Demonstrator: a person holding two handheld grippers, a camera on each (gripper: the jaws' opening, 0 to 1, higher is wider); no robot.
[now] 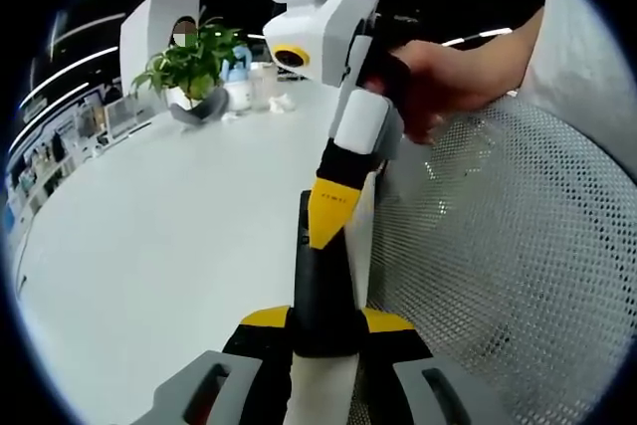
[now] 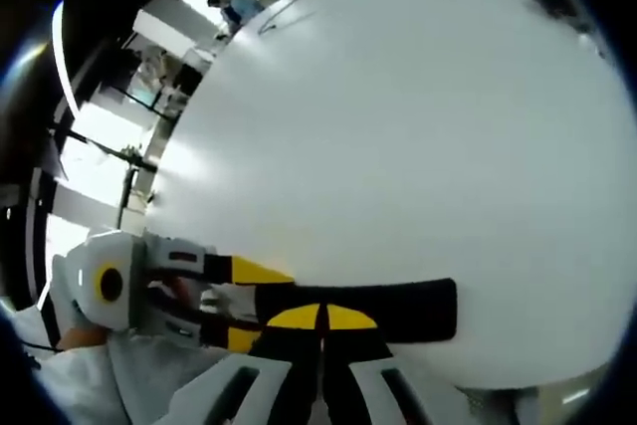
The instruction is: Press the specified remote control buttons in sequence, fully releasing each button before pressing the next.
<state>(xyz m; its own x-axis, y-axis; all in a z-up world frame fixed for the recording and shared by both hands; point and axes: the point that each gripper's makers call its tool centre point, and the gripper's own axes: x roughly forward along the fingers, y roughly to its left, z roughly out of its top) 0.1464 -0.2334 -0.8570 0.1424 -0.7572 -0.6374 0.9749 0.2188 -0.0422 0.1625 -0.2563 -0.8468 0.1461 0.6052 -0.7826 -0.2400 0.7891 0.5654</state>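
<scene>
Clamped on the near end of a black remote control (image 1: pixel 317 291), the jaws of the left gripper (image 1: pixel 323 330) rise from the bottom of the left gripper view with their yellow pads on either side of the remote's body. That remote points away from the camera, above the edge of the white counter (image 1: pixel 169 246). Touching the remote's far part from above is the yellow tip of the right gripper (image 1: pixel 328 211), held in a person's hand (image 1: pixel 438 82); its jaws look closed together into one point. Just right of the remote is a white mesh chair back (image 1: pixel 498 246). Far beyond the remote, at the counter's back edge, stands a potted plant (image 1: pixel 194 67), with a few small bottles and cups (image 1: pixel 254 87) beside it, too small to tell apart. In the right gripper view, the remote control (image 2: pixel 398 308) lies crosswise, seen against the edge of the wide white counter (image 2: pixel 398 116). Pressed together, the jaws of the right gripper (image 2: pixel 320 318) come up from below and meet the remote at its middle. From the left of the remote, the left gripper (image 2: pixel 239 301) grips the remote's end between its yellow jaws.
</scene>
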